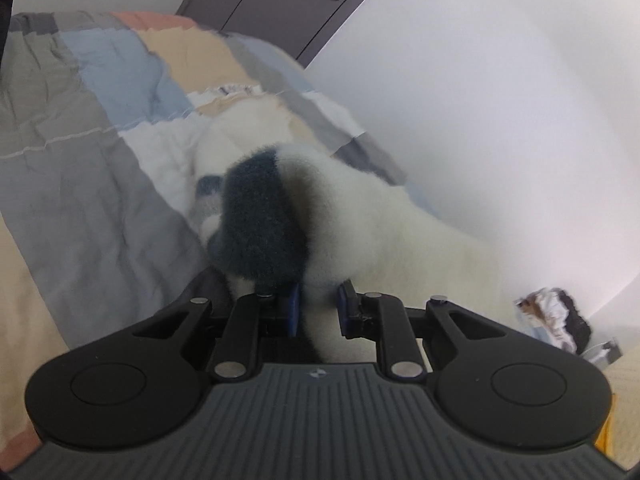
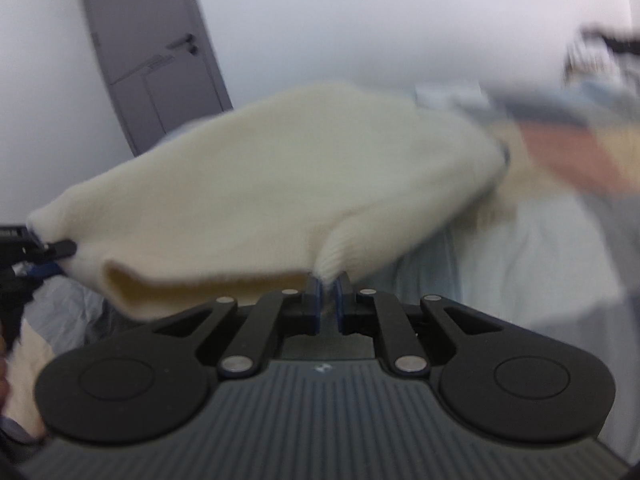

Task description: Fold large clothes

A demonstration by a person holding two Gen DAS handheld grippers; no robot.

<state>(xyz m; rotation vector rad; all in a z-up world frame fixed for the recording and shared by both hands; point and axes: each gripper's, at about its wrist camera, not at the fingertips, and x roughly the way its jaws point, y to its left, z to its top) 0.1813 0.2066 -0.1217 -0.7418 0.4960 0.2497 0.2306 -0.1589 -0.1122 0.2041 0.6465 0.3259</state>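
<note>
In the left wrist view, the left gripper (image 1: 318, 310) was clamped on a thick bunch of the cream fleece garment (image 1: 384, 216), its blue pads (image 1: 294, 308) pressed into the pile with fabric filling the narrow gap between them. The garment ran forward and away from the fingers, draping down toward the patchwork quilt (image 1: 92, 160) on the bed. A dark teal fuzzy patch (image 1: 256, 216) of the same garment bulged just ahead of the left finger.

In the right wrist view, the right gripper (image 2: 327, 300) was pinched nearly together on a ribbed edge of the cream garment (image 2: 272, 184), which rose directly from its fingertips. The cloth's long axis lay crosswise to this gripper, stretched leftward to where the other gripper (image 2: 44, 252) held the far end at the frame's edge. The span hung lifted above the pale bedding (image 2: 520, 248). Each hand held one end, so the next fold likely depended on keeping that line taut.
</note>
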